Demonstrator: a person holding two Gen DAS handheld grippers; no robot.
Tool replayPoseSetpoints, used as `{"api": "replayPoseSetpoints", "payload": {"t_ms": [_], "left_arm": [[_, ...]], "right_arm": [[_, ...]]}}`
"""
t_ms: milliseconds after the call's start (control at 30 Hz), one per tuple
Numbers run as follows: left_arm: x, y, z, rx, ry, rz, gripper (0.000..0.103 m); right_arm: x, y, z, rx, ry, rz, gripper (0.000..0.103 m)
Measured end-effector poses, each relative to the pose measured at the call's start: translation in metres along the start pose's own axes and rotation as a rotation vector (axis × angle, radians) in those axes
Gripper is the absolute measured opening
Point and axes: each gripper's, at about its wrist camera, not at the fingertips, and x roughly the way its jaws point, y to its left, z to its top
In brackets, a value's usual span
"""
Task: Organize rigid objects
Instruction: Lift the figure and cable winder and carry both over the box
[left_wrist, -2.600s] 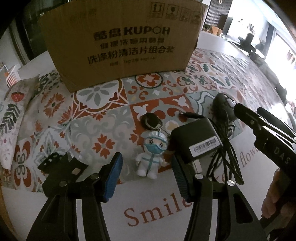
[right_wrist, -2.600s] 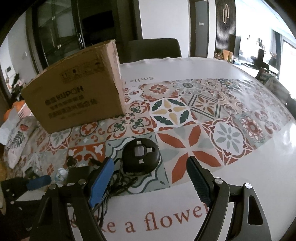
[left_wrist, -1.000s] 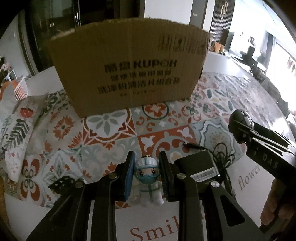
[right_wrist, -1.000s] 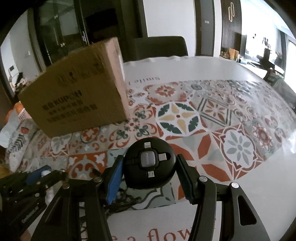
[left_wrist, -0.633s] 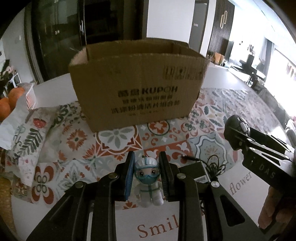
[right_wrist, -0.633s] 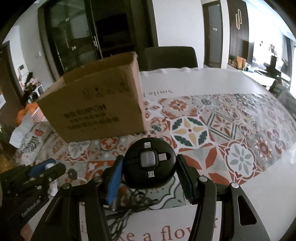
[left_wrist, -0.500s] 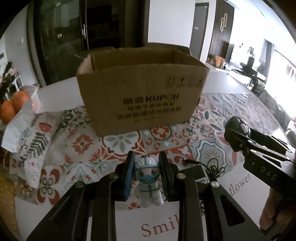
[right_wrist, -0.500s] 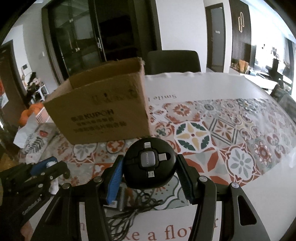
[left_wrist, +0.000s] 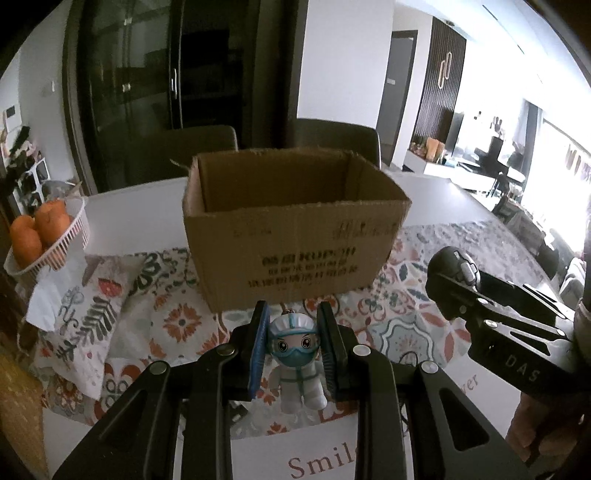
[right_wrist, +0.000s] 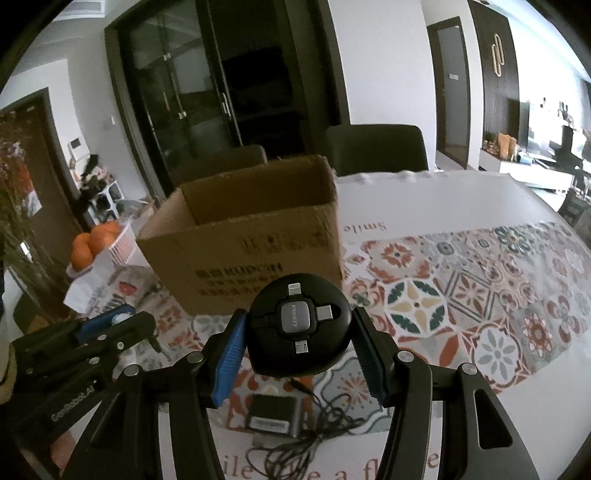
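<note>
My left gripper (left_wrist: 293, 349) is shut on a small white doll keychain (left_wrist: 295, 363) with a blue mask, held in the air in front of the open cardboard box (left_wrist: 291, 236). My right gripper (right_wrist: 299, 341) is shut on a round black cable reel (right_wrist: 299, 328), also lifted, in front of the same box (right_wrist: 243, 254). The right gripper with the reel shows at the right of the left wrist view (left_wrist: 458, 280). The left gripper shows at the left of the right wrist view (right_wrist: 110, 325). The box looks empty as far as I see inside.
A black power adapter (right_wrist: 273, 413) with a tangled cord (right_wrist: 306, 439) lies on the patterned tablecloth (right_wrist: 480, 295) below my right gripper. A white basket of oranges (left_wrist: 40, 232) and a printed cloth (left_wrist: 85, 314) sit at the left. Dark chairs (right_wrist: 373, 151) stand behind the table.
Both grippers have risen higher with their objects since half a second ago. The box's open top and inside now show. The adapter stays on the table.
</note>
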Motion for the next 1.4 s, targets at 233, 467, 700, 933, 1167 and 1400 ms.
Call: {"api": "replayPoseSetpoints", "payload": {"t_ms": [233, 467, 700, 933, 1167, 1400], "left_arm": [[-0.008, 0.006, 0.02, -0.006, -0.036, 0.009, 0.027], [-0.017, 0.012, 0.045, 0.011, -0.094, 0.015, 0.027], [-0.024, 0.014, 0.072, 0.033, -0.135, 0.019, 0.027], [-0.017, 0.015, 0.098, 0.05, -0.149, 0.029, 0.027], [-0.004, 0.021, 0.115, 0.05, -0.145, 0.035, 0.027], [0.017, 0.032, 0.129, 0.03, -0.118, 0.034, 0.027]], "right_arm": [[0.0, 0.012, 0.02, -0.019, -0.02, 0.025, 0.057], [0.0, 0.021, 0.044, -0.042, -0.05, 0.04, 0.057], [-0.003, 0.029, 0.07, -0.063, -0.089, 0.045, 0.057], [0.003, 0.033, 0.091, -0.07, -0.095, 0.051, 0.057], [0.021, 0.036, 0.107, -0.072, -0.064, 0.065, 0.057], [0.047, 0.038, 0.12, -0.078, -0.014, 0.059, 0.057]]}}
